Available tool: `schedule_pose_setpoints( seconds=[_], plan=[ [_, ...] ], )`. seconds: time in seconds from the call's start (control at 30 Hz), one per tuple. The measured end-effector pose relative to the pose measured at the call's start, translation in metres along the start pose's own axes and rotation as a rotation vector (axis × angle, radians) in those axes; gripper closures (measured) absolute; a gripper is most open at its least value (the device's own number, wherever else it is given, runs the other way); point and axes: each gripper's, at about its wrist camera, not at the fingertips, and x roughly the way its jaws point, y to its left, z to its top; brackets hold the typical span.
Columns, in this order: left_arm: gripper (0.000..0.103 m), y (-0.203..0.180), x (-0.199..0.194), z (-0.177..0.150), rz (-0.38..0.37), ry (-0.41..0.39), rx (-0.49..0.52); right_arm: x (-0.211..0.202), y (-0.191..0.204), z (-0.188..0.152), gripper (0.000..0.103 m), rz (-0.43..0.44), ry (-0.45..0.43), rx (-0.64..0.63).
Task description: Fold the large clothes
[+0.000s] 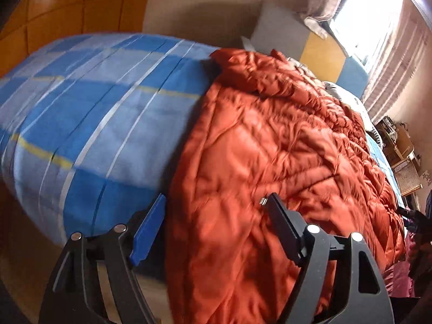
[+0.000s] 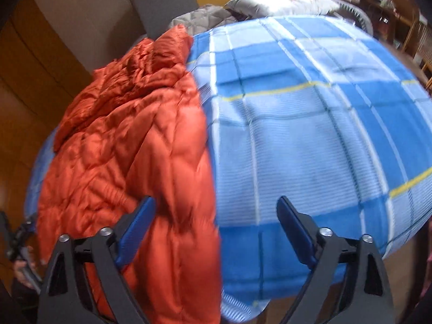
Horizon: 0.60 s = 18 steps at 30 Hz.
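Observation:
A large orange quilted down coat (image 1: 270, 148) lies lengthwise on a bed with a blue plaid cover (image 1: 94, 102); its near end hangs over the bed's front edge. My left gripper (image 1: 216, 202) is open, its jaws wide apart over the coat's near left edge, holding nothing. In the right wrist view the coat (image 2: 129, 148) lies on the left of the blue plaid bed (image 2: 310, 135). My right gripper (image 2: 216, 202) is open and empty, straddling the coat's right edge near the bed's front.
Pillows (image 2: 283, 0) and a grey quilt (image 2: 205, 16) lie at the bed's head. A wooden wardrobe (image 1: 67, 5) stands at one side, a bright window with curtains (image 1: 378, 27) and wooden furniture (image 1: 399, 145) at the other. The other handheld gripper (image 2: 19, 240) shows at far left.

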Motion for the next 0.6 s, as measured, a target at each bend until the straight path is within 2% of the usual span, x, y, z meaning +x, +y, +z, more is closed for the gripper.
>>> schedule_pose_setpoints(
  seconds=[0.17,0.27,0.37,0.4,0.43,0.5,0.53,0.6],
  plan=[
    [0.035,0.005,-0.002,-0.019,-0.018,0.051,-0.002,0.001,0.012,-0.022,0.040,0.110,0.048,-0.038],
    [0.040,0.001,-0.003,-0.025,-0.033,0.052,0.011,0.003,0.017,-0.032,0.045,0.126,0.068,-0.070],
    [0.053,-0.003,-0.004,-0.027,-0.031,0.055,0.025,0.001,0.017,-0.037,0.055,0.139,0.071,-0.072],
    [0.061,-0.004,-0.005,-0.027,-0.027,0.058,0.038,0.001,0.018,-0.037,0.058,0.147,0.083,-0.078],
    [0.071,-0.006,-0.005,-0.028,-0.023,0.061,0.050,0.001,0.018,-0.037,0.064,0.142,0.086,-0.090],
    [0.083,-0.006,-0.007,-0.027,-0.029,0.062,0.059,-0.001,0.021,-0.037,0.077,0.143,0.089,-0.112],
    [0.088,-0.007,-0.010,-0.026,-0.033,0.059,0.070,-0.004,0.023,-0.037,0.079,0.147,0.089,-0.122],
    [0.094,-0.011,-0.018,-0.025,-0.037,0.050,0.094,-0.013,0.026,-0.036,0.084,0.143,0.082,-0.150]
  ],
)
